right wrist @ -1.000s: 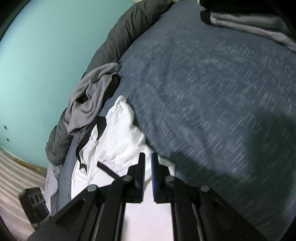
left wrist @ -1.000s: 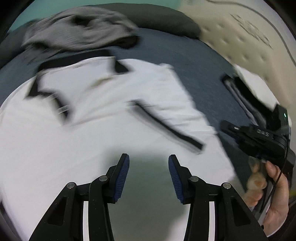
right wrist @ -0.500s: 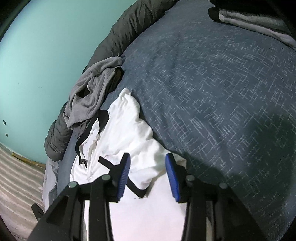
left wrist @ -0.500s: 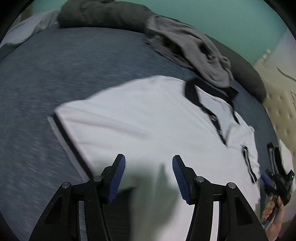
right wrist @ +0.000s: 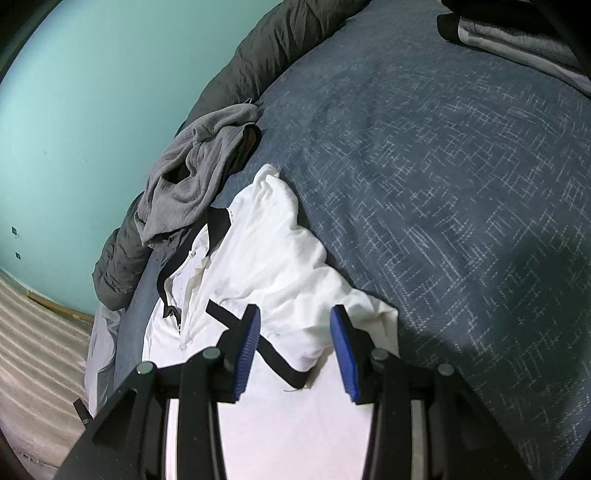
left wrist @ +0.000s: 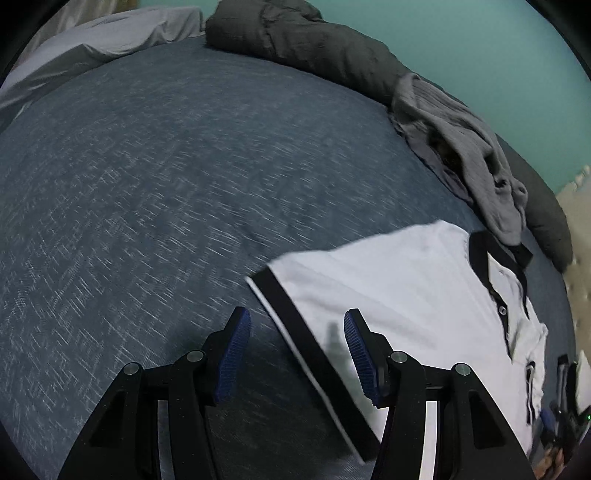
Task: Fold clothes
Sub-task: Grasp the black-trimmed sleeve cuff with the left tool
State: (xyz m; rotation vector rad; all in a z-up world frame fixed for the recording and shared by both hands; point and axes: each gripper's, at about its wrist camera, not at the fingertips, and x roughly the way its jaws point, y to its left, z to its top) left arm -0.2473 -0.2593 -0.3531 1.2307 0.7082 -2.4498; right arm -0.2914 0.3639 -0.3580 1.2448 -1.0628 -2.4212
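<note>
A white polo shirt [left wrist: 388,288] with black collar and cuffs lies face up on the blue bed cover [left wrist: 147,184]. My left gripper [left wrist: 296,313] hovers open just above the black cuff band [left wrist: 280,302] of one sleeve, and nothing is pinched between its blue pads. In the right wrist view the same shirt [right wrist: 273,251] has its other sleeve bunched and turned in over the body. My right gripper [right wrist: 295,310] stands open over that sleeve's black cuff [right wrist: 273,354], its pads clear of the cloth.
A crumpled grey garment [left wrist: 461,147] [right wrist: 192,173] lies beside the collar against a dark grey duvet [left wrist: 314,40]. Folded clothes [right wrist: 517,33] sit at the far corner. Striped floor [right wrist: 37,332] lies past the bed edge. Bare bed cover [right wrist: 443,166] spreads beside the shirt.
The left gripper swept from over the shirt's middle to the sleeve's black cuff edge and rolled. The right gripper's jaws went from shut to open and stayed over the bunched sleeve.
</note>
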